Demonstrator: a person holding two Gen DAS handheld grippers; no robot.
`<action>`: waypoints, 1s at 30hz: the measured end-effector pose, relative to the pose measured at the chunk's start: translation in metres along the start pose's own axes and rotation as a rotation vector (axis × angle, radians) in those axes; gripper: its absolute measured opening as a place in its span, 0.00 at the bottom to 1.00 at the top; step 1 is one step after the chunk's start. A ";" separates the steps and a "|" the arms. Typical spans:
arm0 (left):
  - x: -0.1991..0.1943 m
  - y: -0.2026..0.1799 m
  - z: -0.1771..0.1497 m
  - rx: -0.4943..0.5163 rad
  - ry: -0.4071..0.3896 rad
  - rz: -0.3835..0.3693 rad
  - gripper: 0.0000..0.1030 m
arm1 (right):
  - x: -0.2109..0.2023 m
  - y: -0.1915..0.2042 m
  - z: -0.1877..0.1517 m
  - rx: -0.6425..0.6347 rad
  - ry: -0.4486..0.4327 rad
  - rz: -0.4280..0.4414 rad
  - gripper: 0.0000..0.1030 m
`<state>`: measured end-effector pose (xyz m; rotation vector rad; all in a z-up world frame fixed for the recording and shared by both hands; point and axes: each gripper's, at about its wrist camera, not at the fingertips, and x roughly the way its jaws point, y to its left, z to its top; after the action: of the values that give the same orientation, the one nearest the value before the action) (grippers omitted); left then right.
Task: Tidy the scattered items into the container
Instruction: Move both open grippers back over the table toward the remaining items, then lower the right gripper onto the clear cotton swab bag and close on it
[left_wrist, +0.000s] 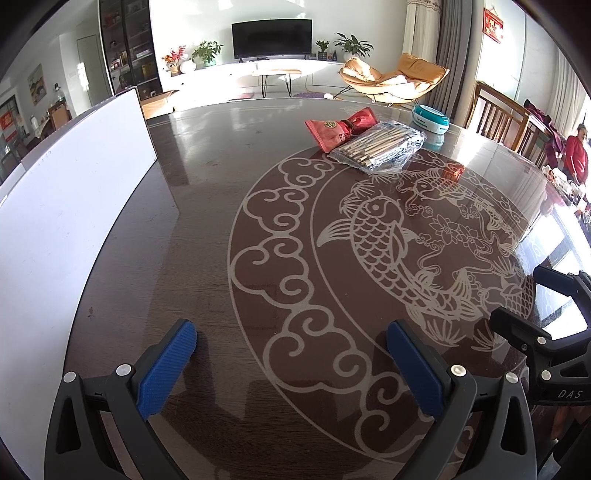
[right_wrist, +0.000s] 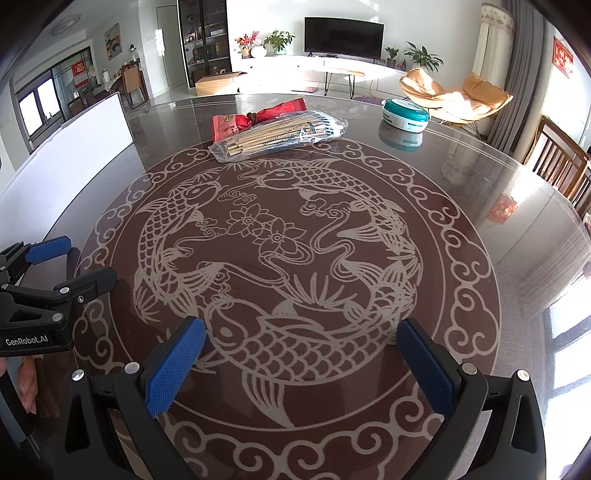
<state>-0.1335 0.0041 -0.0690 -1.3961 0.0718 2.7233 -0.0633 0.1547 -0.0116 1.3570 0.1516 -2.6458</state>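
A red foil packet (left_wrist: 330, 132) lies on the far side of the dark round table (left_wrist: 207, 221). A clear bag of wooden sticks (left_wrist: 380, 147) rests partly over it, and a teal-and-white round tub (left_wrist: 431, 120) stands behind to the right. The same packet (right_wrist: 231, 123), bag (right_wrist: 284, 134) and tub (right_wrist: 406, 114) show in the right wrist view. A white container (left_wrist: 70, 184) stands at the table's left, and only its outer wall (right_wrist: 70, 155) is visible. My left gripper (left_wrist: 291, 334) is open and empty over the near table. My right gripper (right_wrist: 301, 330) is open and empty too, far from the items.
The right gripper (left_wrist: 517, 293) shows beside the left one at the near table edge, and the left gripper (right_wrist: 86, 258) shows in the right wrist view. Wooden chairs (right_wrist: 561, 162) stand at the table's right side. A person in red (left_wrist: 576, 155) stands far right.
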 end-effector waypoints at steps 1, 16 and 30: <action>0.000 0.000 0.000 0.000 0.000 0.000 1.00 | 0.000 0.000 0.000 0.000 0.000 0.000 1.00; -0.001 0.001 -0.001 -0.001 0.000 -0.001 1.00 | 0.021 -0.039 0.080 0.262 -0.132 0.151 1.00; -0.002 0.001 -0.001 -0.002 0.000 -0.002 1.00 | 0.119 0.005 0.173 0.172 -0.025 0.012 1.00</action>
<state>-0.1314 0.0033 -0.0681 -1.3956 0.0675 2.7225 -0.2689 0.1099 -0.0077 1.3679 -0.0900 -2.7183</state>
